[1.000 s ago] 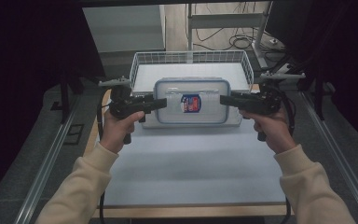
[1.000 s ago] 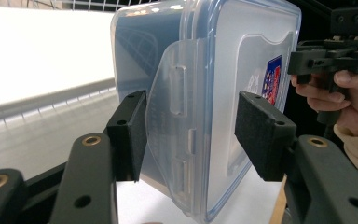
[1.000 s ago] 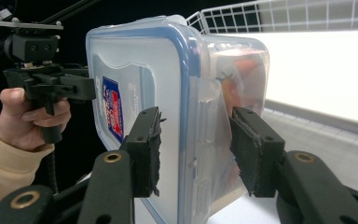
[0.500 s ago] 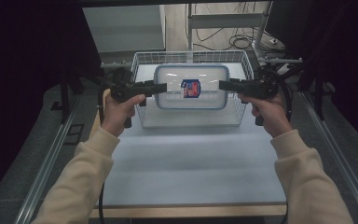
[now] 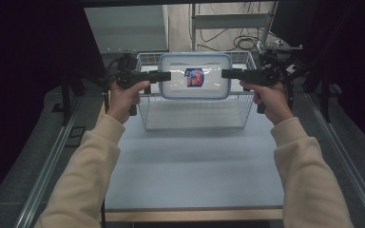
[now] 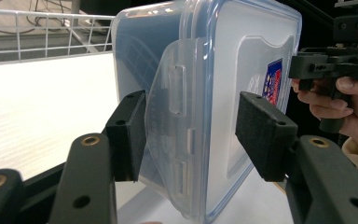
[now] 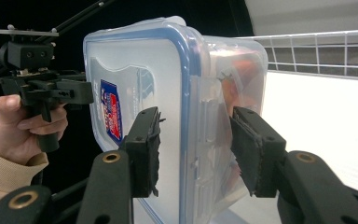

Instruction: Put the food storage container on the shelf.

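Container (image 5: 195, 76) now higher, between hand-held grippers

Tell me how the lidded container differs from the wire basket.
The container is clear plastic with a lid; the basket is open white wire. The container is held in the air; the basket rests on the table. The container is smaller than the basket. Both are rectangular.

Lidded container (image 6: 223, 93) between jaws, seemingly gripped.
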`<state>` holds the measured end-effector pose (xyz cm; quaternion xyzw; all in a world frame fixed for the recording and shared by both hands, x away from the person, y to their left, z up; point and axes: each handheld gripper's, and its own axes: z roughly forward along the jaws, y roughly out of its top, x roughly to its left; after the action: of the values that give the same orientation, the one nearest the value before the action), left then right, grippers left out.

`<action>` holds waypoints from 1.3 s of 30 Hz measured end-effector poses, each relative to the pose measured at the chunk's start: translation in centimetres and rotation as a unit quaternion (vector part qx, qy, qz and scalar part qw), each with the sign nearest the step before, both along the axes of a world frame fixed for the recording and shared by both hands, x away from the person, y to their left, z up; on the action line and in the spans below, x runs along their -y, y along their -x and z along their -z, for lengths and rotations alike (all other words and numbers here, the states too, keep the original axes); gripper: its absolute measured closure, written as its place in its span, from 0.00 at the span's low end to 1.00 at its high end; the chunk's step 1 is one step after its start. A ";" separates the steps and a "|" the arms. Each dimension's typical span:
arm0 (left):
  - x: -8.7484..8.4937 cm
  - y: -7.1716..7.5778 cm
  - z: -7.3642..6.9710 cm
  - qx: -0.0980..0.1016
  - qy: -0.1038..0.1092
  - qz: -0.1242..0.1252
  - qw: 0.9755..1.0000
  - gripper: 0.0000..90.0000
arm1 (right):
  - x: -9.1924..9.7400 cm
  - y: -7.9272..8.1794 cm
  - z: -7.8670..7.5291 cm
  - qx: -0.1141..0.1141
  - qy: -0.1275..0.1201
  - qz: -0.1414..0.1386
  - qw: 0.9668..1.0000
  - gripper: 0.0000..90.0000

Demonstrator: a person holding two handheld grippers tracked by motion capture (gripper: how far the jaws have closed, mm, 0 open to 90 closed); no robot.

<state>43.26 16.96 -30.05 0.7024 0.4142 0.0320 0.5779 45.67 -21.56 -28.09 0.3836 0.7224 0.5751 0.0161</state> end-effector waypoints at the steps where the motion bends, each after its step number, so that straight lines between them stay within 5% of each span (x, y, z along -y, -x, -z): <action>1: 0.1 -0.1 0.0 -0.006 0.003 -0.004 1.000 0.49 | 0.0 -0.3 0.1 -0.003 0.000 0.000 1.000 0.59; 14: 0.3 -2.4 1.4 -0.027 -0.001 -0.007 1.000 0.50 | 0.2 -3.1 1.5 -0.037 -0.008 0.008 0.999 0.59; 25: -0.1 -4.0 1.7 -0.056 0.025 -0.006 0.998 0.49 | -0.1 -4.5 1.5 -0.058 -0.008 0.026 0.998 0.58; 33: -0.2 -5.6 1.9 -0.088 0.036 -0.010 0.995 0.47 | -0.2 -5.7 1.8 -0.078 -0.017 0.035 0.996 0.56; 39: -0.2 -7.0 2.7 -0.113 0.061 -0.022 0.991 0.44 | -0.5 -6.5 2.2 -0.084 -0.025 0.066 0.994 0.55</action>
<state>50.29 17.16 -32.71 0.6556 0.4930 -0.0603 0.5688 52.22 -21.05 -30.33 0.4776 0.6797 0.5565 -0.0159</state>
